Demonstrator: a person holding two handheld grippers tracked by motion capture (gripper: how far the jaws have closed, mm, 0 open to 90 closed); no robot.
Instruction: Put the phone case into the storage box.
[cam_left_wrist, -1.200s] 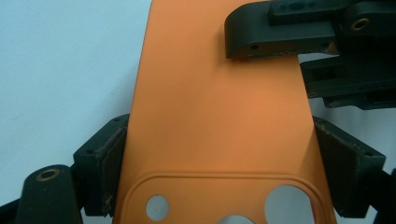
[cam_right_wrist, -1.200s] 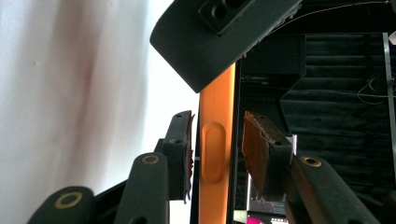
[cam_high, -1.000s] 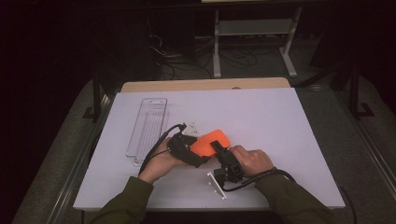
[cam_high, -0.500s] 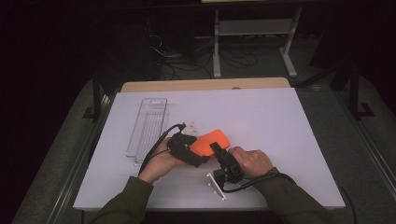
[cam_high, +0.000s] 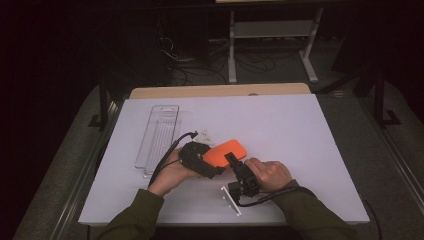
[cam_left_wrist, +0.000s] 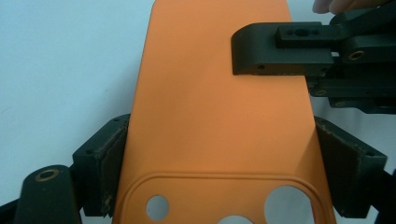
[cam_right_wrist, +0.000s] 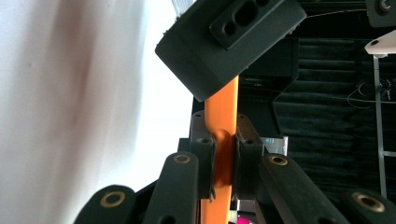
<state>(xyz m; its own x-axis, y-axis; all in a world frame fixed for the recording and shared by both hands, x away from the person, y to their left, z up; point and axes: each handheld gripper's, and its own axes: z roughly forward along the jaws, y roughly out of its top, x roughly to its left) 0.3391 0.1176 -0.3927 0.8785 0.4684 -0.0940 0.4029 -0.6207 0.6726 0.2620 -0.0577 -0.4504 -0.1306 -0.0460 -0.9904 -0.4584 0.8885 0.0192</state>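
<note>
Fig.: two-handed grip on an orange phone case (cam_high: 226, 151), lying just above the white table (cam_high: 310, 135) at approx. centre, slightly toward 7 o'clock of the tabletop. The L gripper (cam_high: 202, 159) is coming in from 8 o'clock and is clamping the case across its width; in the left gripper view both pads are pressing the long edges beside the camera cut-outs of the case (cam_left_wrist: 219, 116), jaws nearly shut on it. The R gripper (cam_high: 234, 161) is reaching in from 5 o'clock; its jaws have just been closing and are now pinching the thin edge of the case (cam_right_wrist: 223, 140) between the pads, w/ the rim bulging slightly at the pinch. A clear plastic tray (cam_high: 157, 135) is lying at 10 o'clock of the case, well apart. A small white bracket (cam_high: 231, 200) is resting at 6 o'clock, beside the R hand (cam_high: 270, 174).
</note>
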